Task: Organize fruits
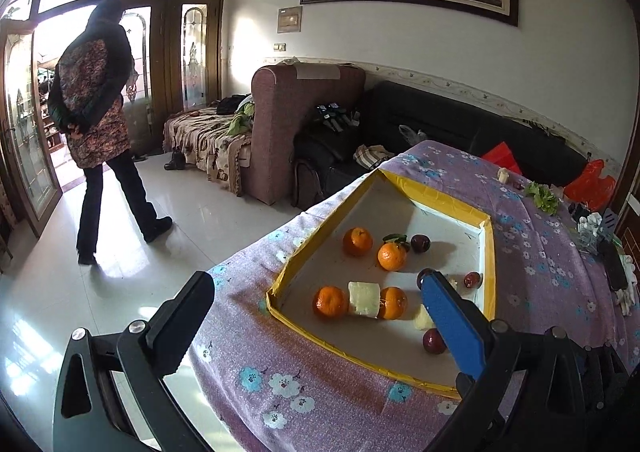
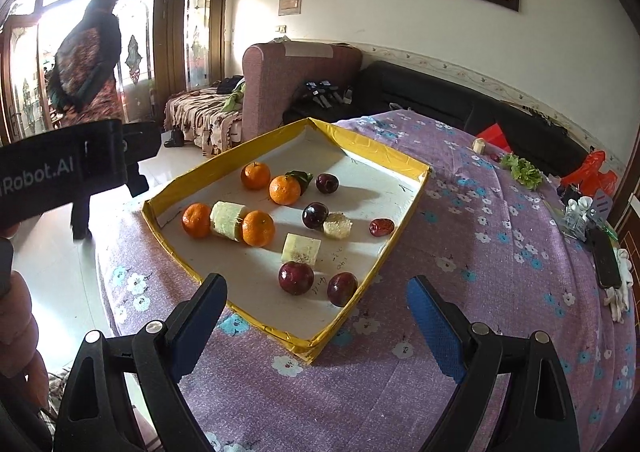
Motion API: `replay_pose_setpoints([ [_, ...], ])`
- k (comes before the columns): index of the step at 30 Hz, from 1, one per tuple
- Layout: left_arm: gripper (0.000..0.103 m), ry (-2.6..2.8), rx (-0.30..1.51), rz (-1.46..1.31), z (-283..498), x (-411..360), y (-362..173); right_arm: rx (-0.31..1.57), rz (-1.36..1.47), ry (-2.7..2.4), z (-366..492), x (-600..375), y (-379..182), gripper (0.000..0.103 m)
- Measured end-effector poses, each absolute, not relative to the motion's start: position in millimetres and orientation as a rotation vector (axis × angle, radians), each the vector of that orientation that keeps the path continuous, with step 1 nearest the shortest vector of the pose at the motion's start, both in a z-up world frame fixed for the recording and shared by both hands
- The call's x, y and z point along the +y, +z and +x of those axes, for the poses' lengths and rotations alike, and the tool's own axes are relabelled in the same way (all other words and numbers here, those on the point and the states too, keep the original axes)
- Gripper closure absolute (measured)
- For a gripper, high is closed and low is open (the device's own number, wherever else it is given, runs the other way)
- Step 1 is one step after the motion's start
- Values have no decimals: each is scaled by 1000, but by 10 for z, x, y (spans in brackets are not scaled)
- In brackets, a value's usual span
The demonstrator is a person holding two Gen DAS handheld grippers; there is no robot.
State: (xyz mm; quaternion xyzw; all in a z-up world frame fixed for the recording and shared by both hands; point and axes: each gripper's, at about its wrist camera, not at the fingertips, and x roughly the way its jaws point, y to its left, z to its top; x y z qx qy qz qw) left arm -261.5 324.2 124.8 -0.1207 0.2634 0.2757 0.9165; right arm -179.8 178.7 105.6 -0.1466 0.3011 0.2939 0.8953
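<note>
Purple flowered cloth (image 2: 400,392) covered the table, with a sofa and a person (image 1: 98,112) near the doorway behind. Right gripper (image 2: 318,302) hung wide open and empty above the shallow yellow-rimmed white tray's (image 2: 384,150) near corner; between its blue-padded fingers (image 2: 430,318) lay two dark red plums (image 2: 296,277), the second one (image 2: 342,289) just beside the first. Beyond them sat a pale cut block (image 2: 301,249), a third plum (image 2: 315,215) touching a pale round slice (image 2: 338,225), and a red date (image 2: 381,227) nearby. Farther left, two oranges (image 2: 196,220) flanked a pale cylinder (image 2: 227,220); two more oranges (image 2: 284,190) sat near the back. Left gripper (image 1: 316,292) also gaped wide, holding nothing, one finger off the table's edge, the blue one (image 1: 452,320) over the tray.
</note>
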Motion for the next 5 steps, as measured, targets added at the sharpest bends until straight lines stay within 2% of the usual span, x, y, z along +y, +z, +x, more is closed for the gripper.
replay_pose_setpoints([
  [5,0,584,536,-230,-2632,3227,1273,626,-306,618,-1800,1804,1068,8],
])
